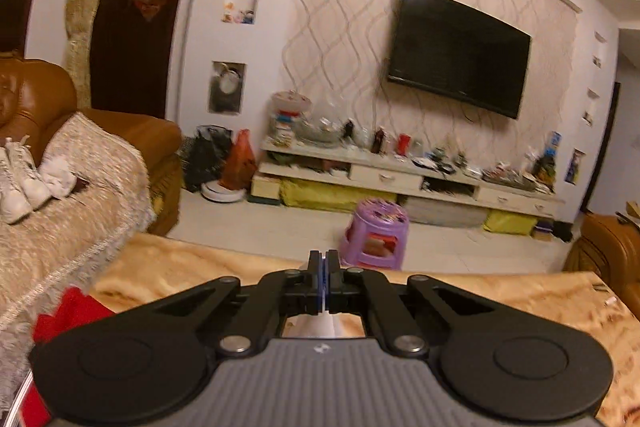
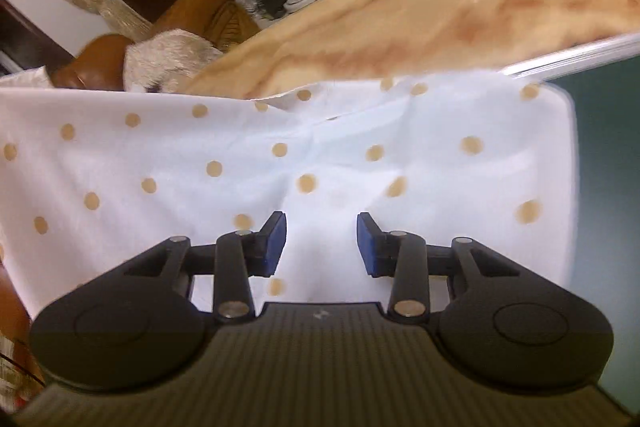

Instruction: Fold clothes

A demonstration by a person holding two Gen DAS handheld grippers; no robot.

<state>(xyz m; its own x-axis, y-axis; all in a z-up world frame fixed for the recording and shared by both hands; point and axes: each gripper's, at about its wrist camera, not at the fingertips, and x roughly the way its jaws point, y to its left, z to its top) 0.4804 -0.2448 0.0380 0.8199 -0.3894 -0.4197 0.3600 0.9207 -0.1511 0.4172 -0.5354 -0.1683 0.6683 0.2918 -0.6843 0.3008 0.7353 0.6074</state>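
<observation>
Left gripper (image 1: 324, 281): pinching white cloth | right gripper (image 2: 321, 243): spread over dotted garment (image 2: 320, 155) | limp, light; grasp 3 o'clock hem

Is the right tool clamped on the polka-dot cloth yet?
No: the right tool is open, its blue pads apart above the white polka-dot cloth, with nothing pinched between them.

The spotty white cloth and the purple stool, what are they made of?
The spotty cloth looks like thin, matte woven fabric, maybe cotton: it creases softly. The purple stool looks like moulded plastic: smooth, slightly shiny, one solid colour, with cut-out sides.
</observation>
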